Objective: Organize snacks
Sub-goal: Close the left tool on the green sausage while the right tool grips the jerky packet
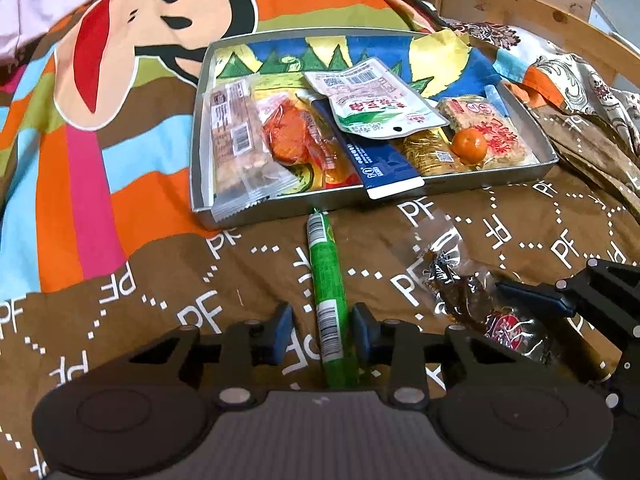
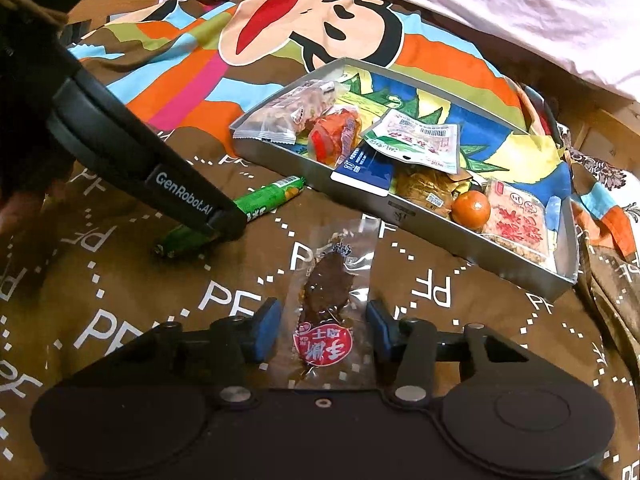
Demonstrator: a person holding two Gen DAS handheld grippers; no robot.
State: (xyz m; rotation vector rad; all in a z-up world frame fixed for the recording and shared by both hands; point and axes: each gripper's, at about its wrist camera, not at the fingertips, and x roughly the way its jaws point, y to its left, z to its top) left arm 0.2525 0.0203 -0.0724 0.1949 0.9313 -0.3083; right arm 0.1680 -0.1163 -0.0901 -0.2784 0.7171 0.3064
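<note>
Green sausage stick (image 1: 329,292): lies lengthwise between the open left claw (image 1: 322,334), far end pointing at the tray (image 1: 460,186). Meat packet (image 2: 326,300): likewise between the open right claw (image 2: 323,330), ungripped.

my matt black plastic left gripper (image 1: 322,334) straddles a glossy green foil sausage stick (image 1: 329,292). the jerky packet (image 2: 328,300) is clear shiny plastic. the tray (image 1: 460,184) looks dull grey metal, on soft printed cloth bedding (image 1: 120,280).

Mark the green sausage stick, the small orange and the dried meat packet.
green sausage stick (image 1: 329,280): left wrist view, middle of its green wrapper.
small orange (image 2: 471,208): right wrist view, centre of the fruit.
dried meat packet (image 2: 326,286): right wrist view, on the dark meat.
</note>
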